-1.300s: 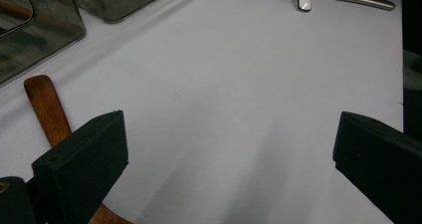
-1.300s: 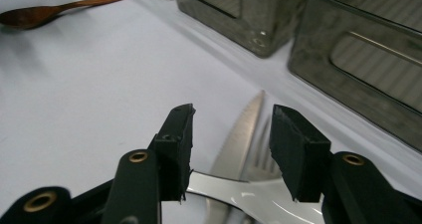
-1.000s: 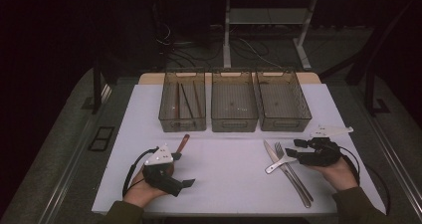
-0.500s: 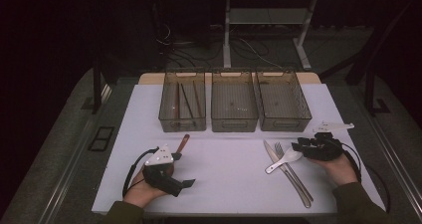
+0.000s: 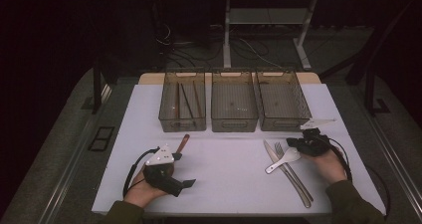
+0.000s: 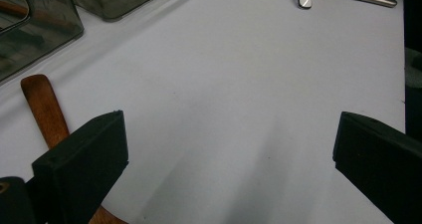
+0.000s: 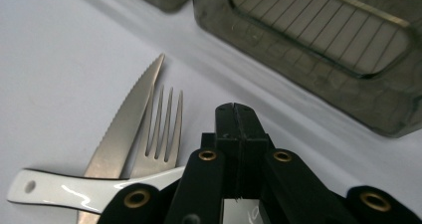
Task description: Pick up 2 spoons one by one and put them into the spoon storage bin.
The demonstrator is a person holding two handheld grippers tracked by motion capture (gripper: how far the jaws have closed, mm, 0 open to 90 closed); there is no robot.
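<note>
On the white table (image 5: 229,169), a steel knife (image 5: 272,153), a steel fork (image 5: 281,149) and a white spoon (image 5: 281,160) lie crossed at the right. My right gripper (image 5: 294,143) hovers at the spoon's bowl end. Its jaws have just been closing and now meet, with nothing seen between them. In the right gripper view the gripper (image 7: 234,109) is over the spoon (image 7: 74,190), beside the knife (image 7: 124,129) and fork (image 7: 161,134). My left gripper (image 5: 183,169) rests open on the table at the left. A wooden-handled tool (image 5: 184,143) lies by its jaw (image 6: 45,109).
Three dark see-through bins stand in a row at the back: the left bin (image 5: 182,124) holds thin sticks, and the middle bin (image 5: 234,124) and right bin (image 5: 283,124) look bare. The right bin (image 7: 298,50) is close ahead of my right gripper.
The right gripper's jaws have gone from apart to together, and the hand has shifted a little toward the bins. The left hand has stayed put.
</note>
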